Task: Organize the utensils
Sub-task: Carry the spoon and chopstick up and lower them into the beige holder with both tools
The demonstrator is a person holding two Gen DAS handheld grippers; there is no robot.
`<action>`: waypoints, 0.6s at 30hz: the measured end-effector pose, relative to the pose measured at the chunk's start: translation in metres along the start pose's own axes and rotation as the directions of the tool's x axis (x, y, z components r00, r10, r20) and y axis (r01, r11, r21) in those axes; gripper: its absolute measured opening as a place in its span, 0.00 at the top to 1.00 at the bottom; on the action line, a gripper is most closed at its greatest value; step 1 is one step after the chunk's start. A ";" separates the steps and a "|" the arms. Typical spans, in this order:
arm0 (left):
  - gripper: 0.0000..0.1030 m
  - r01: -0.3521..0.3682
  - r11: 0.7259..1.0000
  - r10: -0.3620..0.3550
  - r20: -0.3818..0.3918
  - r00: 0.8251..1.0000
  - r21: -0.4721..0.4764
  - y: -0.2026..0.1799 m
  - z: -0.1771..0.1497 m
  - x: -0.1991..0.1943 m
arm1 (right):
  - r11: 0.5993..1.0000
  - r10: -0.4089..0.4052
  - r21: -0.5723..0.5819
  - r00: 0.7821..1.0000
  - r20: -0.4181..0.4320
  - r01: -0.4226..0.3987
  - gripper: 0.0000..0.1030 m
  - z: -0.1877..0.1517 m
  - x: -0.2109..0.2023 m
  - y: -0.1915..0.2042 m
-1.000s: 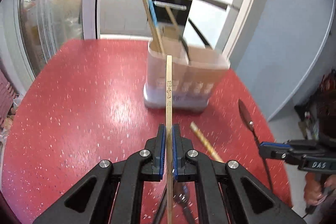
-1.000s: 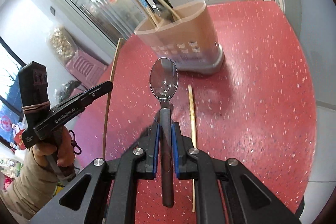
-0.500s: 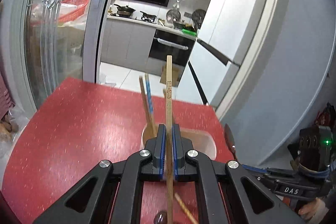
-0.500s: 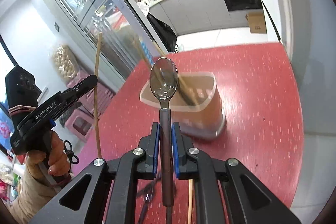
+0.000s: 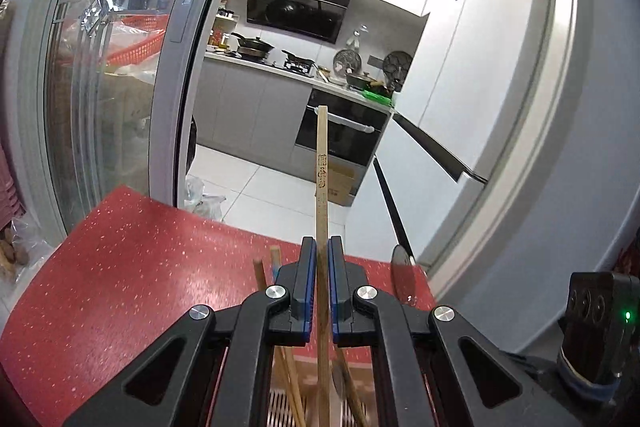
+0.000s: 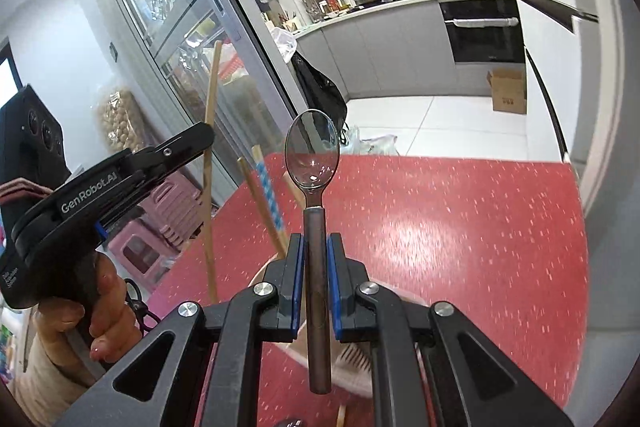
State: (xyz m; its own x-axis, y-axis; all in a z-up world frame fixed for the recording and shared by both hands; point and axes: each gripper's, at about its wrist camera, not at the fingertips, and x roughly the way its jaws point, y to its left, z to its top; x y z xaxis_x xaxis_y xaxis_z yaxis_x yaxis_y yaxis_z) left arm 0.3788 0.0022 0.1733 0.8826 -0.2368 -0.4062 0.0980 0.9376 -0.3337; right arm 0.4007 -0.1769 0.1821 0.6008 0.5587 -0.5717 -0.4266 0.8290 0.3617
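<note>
Flat wooden chopstick (image 5: pixel 322 187) with stamped mark, clamped upright in left gripper (image 5: pixel 318 281). Glossy metal spoon (image 6: pixel 313 163), dark round handle, pinched in right gripper (image 6: pixel 315 277), bowl up. Beige holder (image 6: pixel 352 359) with slotted base just below both, on speckled red table (image 6: pixel 460 227).

Two grippers (image 5: pixel 318 291) (image 6: pixel 316 287), one spoon (image 6: pixel 312 157), four chopsticks (image 5: pixel 322 163).
</note>
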 end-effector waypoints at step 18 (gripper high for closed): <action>0.68 -0.089 0.995 0.078 0.186 0.980 0.055 -0.004 -0.056 0.021 | 0.950 -0.114 -0.275 0.983 0.145 0.151 0.88 -0.045 0.038 0.009</action>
State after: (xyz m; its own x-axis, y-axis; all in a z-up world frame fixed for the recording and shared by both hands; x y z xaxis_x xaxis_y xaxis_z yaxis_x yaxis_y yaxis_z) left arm 0.3714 -0.0206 0.1182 0.9575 -0.1119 -0.2658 0.0439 0.9675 -0.2491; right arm 0.3893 -0.1497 0.1308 0.7375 0.4583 -0.4961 -0.5001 0.8642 0.0550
